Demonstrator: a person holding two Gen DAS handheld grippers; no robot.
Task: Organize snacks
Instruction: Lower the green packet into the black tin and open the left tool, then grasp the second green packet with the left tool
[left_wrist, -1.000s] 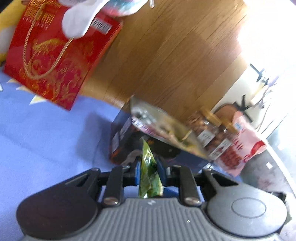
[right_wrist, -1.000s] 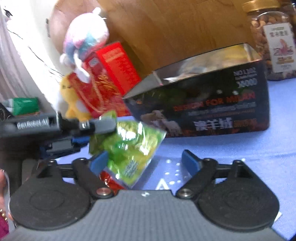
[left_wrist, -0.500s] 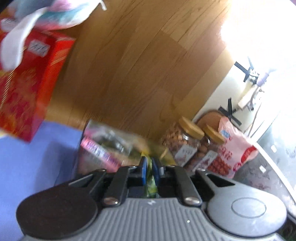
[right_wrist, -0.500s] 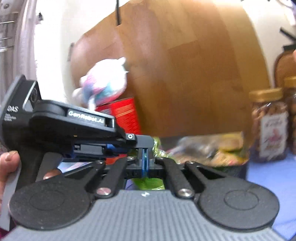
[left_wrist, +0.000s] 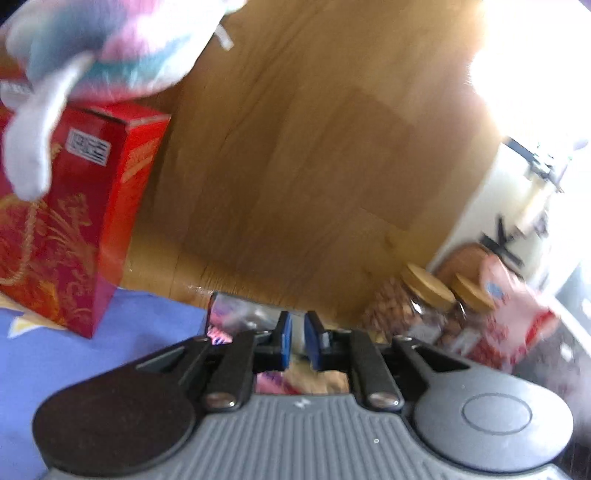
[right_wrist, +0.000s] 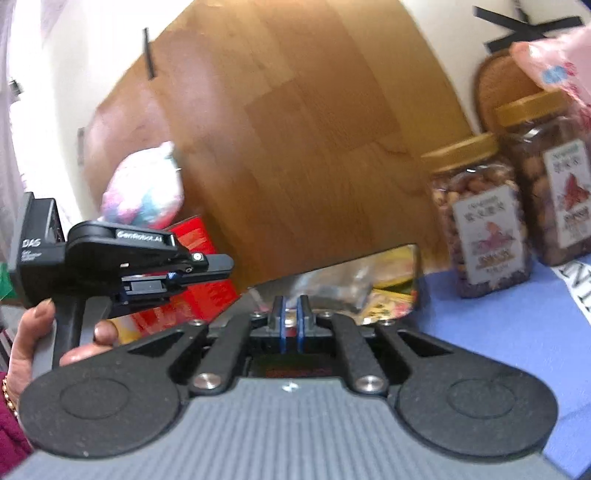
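The open dark snack box with a shiny lining stands on the blue cloth and holds several snack packets. My left gripper hovers over the box; its blue pads stand a narrow gap apart with nothing between them. My right gripper is in front of the box, jaws nearly together and empty. The left gripper also shows from the side in the right wrist view, held by a hand. The green packet is out of sight.
Two nut jars with wooden lids stand right of the box. A pink snack bag lies beyond them. A red gift box with a plush toy on top stands left. A wooden panel rises behind.
The green packet held in my left gripper is gone from both views. The left jaws have parted slightly. The right gripper closed from wide open and both grippers rose over the box.
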